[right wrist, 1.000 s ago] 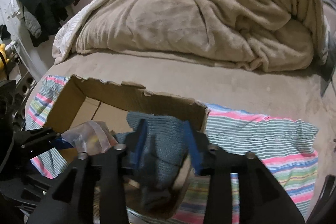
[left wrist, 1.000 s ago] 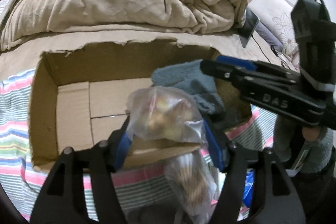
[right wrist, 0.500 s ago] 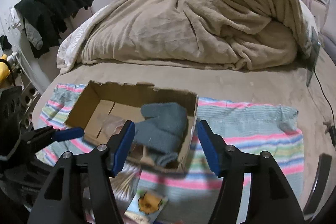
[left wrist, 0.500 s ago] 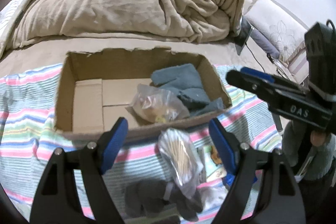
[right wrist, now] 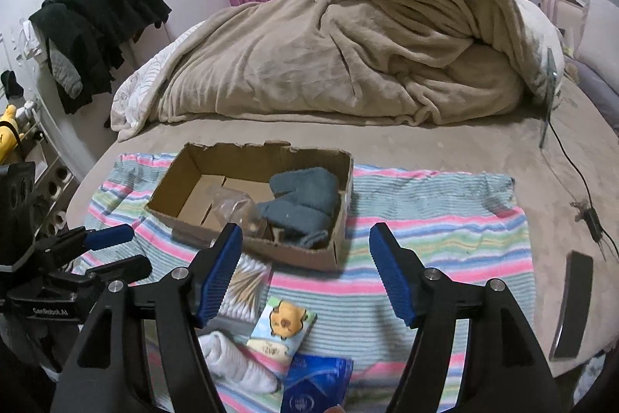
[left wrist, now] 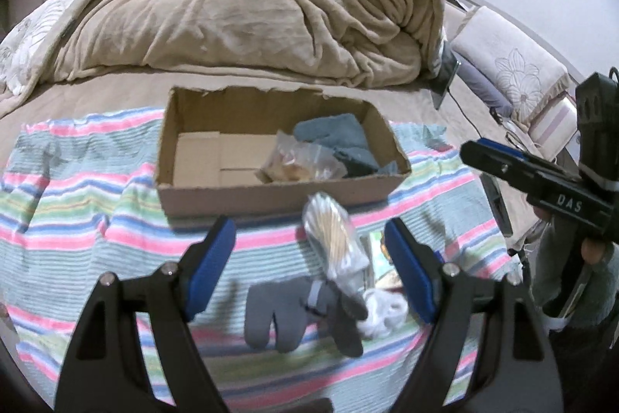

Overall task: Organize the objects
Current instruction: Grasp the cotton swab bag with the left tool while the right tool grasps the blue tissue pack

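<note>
An open cardboard box [left wrist: 271,196] [right wrist: 309,254] sits on a striped cloth [left wrist: 77,211] on the bed. It holds a blue-grey knit cloth [left wrist: 336,138] [right wrist: 305,196] and a clear plastic bag [left wrist: 298,165] [right wrist: 236,208]. In front of the box lie a bag of cotton swabs [left wrist: 332,239] [right wrist: 243,289], grey socks [left wrist: 294,308], white socks [right wrist: 236,359], a cartoon packet [right wrist: 282,324] and a blue packet [right wrist: 317,382]. My left gripper [left wrist: 309,266] is open and empty above the loose items. My right gripper [right wrist: 305,269] is open and empty, near the box's front.
A heaped beige blanket [left wrist: 240,10] fills the bed behind the box. A black cable with a charger [right wrist: 588,215] and a dark phone [right wrist: 572,304] lie at the right. Dark clothes [right wrist: 93,26] hang at the left wall.
My left gripper let go of the clear bag into the box and my right gripper released the blue-grey cloth there. Both opened and pulled back toward me.
</note>
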### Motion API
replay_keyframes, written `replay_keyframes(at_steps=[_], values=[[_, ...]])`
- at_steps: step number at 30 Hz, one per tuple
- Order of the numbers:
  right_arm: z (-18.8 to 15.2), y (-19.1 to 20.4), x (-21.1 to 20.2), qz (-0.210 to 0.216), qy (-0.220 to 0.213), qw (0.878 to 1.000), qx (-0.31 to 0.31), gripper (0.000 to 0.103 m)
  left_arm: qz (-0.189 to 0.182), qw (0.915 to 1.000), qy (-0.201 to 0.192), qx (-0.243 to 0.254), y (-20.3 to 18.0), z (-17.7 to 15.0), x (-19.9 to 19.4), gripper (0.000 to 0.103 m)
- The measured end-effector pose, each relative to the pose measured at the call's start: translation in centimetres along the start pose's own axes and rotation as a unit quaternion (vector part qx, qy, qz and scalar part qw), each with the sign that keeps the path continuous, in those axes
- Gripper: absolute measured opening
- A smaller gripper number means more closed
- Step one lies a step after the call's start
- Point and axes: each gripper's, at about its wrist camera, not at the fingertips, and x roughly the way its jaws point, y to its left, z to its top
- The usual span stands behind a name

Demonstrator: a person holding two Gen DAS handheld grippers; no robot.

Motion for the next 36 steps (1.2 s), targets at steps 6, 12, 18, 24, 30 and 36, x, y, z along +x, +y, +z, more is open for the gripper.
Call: replay_keyframes(at_steps=[6,12,18,24,30,36], values=[[-1.7,-0.2,-0.6,-0.003,0.011,1.000,0.007,0.071,0.010,0.9999,0.007,-0.004,0.6,-1.7,-0.5,0.081],[-3.6,-0.6,-0.4,-0.001,0.028,0.999,0.018,0.071,0.021,0.9994,0.027,-0.008,1.2,-3.5,0.1,0.081],[-5.5,-1.1,0.4,0.000,0.049,0.998,0.028,0.071,0.028,0.9988,0.040,-0.009,1.1,-4.3,0.9,0.081],[-7.6,-1.5,1.5,-0.002,0.078,0.996,0.035,0.071,0.026,0.9984,0.050,-0.004,0.2,-4.9,1.5,0.081],[-9.6,-1.1,2.7,-0.009,0.113,0.993,0.020,0.071,0.025,0.9977,0.062,-0.008,-0.1,-5.8,1.9,0.081],[-11.5,0.0,4.1,-0.005,0.147,0.989,-0.007,0.071,0.028,0.9971,0.071,-0.002,-0.7,-6.0,2.3,0.081]])
